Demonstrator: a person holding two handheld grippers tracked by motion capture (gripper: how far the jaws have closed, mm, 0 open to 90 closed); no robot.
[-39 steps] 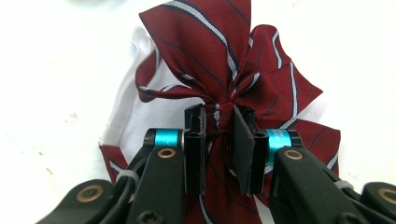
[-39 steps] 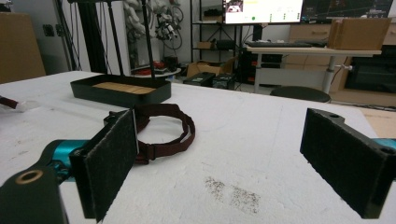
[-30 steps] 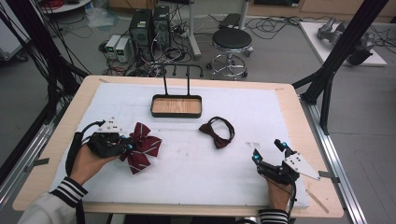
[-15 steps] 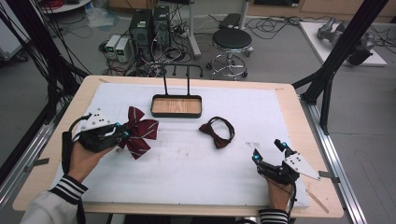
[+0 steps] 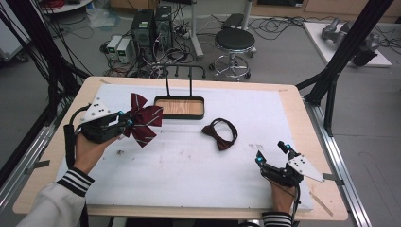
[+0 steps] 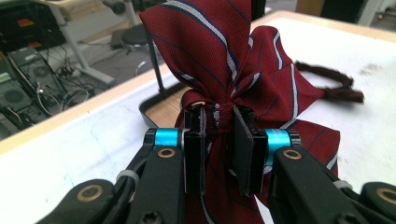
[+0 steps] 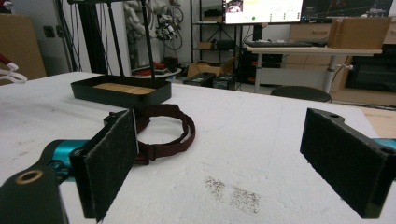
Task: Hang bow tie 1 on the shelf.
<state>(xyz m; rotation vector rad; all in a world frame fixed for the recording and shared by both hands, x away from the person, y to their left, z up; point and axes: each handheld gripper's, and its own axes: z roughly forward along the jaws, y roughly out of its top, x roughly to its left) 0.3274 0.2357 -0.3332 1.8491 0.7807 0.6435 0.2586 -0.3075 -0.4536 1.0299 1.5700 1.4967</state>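
The left gripper [image 6: 219,140] clamps the knot of the striped maroon fabric bow tie [image 5: 143,118], held seemingly just clear of the white foam mat [image 5: 189,165], beside the black wood-bottomed tray [image 5: 180,107]; the right gripper [image 5: 273,153] rests with jaws wide apart

We are in a robotics lab or research workshop. Around the wooden table [image 5: 302,113] with its white foam mat [image 5: 189,165] we see a bare grey floor strewn with cables [image 5: 279,23], desktop computer towers [image 5: 152,26], a round black stool [image 5: 235,40] and black metal frame struts [image 5: 347,45]. From the right gripper view we also make out a lit monitor [image 7: 261,10], a desk with a keyboard [image 7: 308,51], cardboard boxes [image 7: 362,32] and shelving [image 7: 205,28] along the far wall.
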